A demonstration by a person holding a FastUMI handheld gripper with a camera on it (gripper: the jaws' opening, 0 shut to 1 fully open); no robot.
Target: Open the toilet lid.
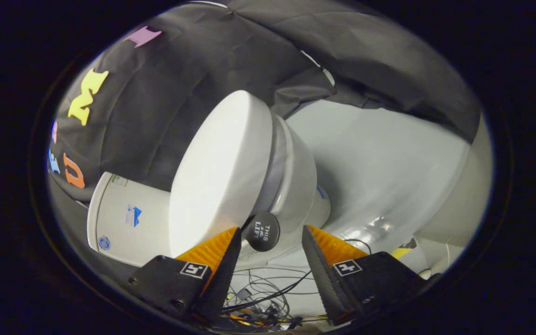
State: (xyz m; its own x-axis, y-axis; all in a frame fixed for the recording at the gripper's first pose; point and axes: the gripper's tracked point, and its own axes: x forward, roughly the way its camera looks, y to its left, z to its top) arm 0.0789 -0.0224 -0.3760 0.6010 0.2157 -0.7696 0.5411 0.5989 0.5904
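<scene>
The gripper held its jaws spread around the black lift tab at twelve o'clock; best pinch it squarely before raising the toilet lid.

Gripper open, fingers spread wide, nothing held. Toilet just ahead, view tilted. White lid down on the seat. Round black lift handle sticks out from lid's front edge, sits between the fingertips, nearer the left finger, touching neither as far as visible. Tank behind lid. Loose cables on grey floor below.
</scene>
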